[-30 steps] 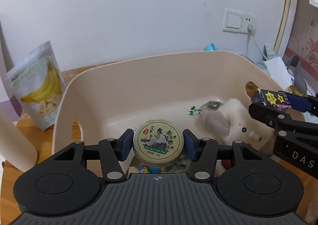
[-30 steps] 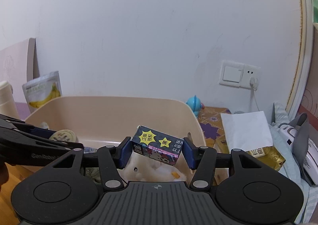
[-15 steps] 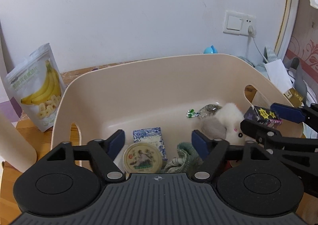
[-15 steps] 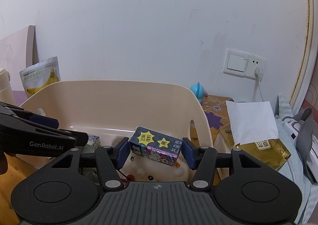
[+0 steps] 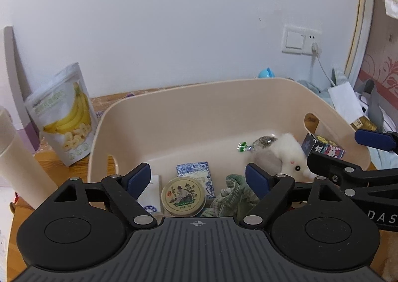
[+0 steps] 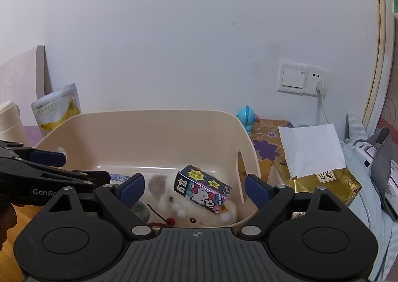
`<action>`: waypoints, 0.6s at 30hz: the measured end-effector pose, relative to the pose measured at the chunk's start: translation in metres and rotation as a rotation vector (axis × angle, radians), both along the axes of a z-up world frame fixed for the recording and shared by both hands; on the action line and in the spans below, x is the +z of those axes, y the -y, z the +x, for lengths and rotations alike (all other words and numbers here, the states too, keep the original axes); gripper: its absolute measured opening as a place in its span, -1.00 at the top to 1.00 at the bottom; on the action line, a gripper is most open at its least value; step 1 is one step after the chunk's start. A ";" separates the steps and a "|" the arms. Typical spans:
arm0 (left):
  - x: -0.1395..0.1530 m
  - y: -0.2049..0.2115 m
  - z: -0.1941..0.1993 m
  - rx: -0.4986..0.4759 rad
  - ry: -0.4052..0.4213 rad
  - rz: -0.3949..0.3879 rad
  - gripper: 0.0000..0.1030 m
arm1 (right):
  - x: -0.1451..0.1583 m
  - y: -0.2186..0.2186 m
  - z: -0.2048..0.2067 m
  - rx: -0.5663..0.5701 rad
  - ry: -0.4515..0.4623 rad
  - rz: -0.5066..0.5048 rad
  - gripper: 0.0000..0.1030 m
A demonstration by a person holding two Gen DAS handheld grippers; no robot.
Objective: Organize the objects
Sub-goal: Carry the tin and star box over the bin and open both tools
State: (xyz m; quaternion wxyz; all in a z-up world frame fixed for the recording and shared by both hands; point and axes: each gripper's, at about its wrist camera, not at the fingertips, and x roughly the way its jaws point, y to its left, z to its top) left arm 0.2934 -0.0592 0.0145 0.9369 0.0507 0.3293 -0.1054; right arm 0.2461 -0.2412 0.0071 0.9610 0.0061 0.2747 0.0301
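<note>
both grippers, left [image 5: 197, 177] and right [image 6: 192, 188], have just been opening and now stand spread and empty over the bin [image 5: 199, 97], the tin [image 5: 183, 196] and box [image 6: 202, 188] lying inside (drop step done, i judge), so next comes fetching something outside, perhaps the banana bag [image 5: 66, 114].

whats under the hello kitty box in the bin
The hello kitty box lies tilted on the white plush toy inside the beige bin. The part of the plush under the box is covered, as is the bin floor beneath.
</note>
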 end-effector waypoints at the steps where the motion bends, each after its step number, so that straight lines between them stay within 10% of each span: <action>1: 0.002 -0.001 -0.003 0.004 0.006 -0.001 -0.70 | 0.001 -0.001 -0.002 0.001 0.004 -0.001 -0.77; 18: 0.019 -0.008 -0.048 0.039 0.057 0.000 -0.72 | 0.020 -0.003 -0.033 0.021 0.037 0.005 -1.00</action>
